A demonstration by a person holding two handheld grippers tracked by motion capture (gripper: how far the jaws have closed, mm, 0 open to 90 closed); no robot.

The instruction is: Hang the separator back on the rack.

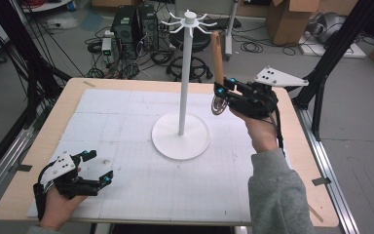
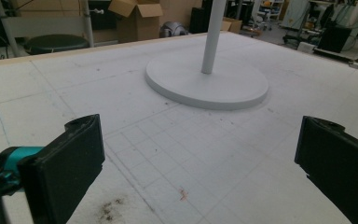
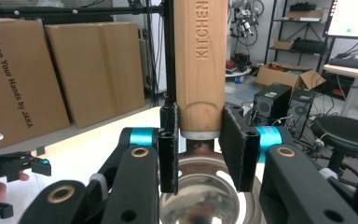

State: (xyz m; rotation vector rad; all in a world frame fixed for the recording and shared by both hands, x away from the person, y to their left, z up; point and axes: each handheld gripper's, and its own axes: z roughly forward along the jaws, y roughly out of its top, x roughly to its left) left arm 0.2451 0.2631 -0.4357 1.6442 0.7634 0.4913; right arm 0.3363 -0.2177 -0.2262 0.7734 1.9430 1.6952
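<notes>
Cluttered lab floor, cables and cardboard boxes behind; table (image 1: 34, 161) topped with white gridded sheet. White hook stand (image 1: 185, 73) on round base at centre, 1 slim pole, hooks at top. Right gripper (image 1: 222, 92) clamped on utensil (image 1: 217, 56): smooth wooden handle upright, shiny round steel head below the jaws, raised just right of the pole. Likely light, stiff, wood grippy, steel slick; hold at handle's lower end as now. Left gripper (image 1: 95, 168) low at table's near-left, jaws apart, empty.
</notes>
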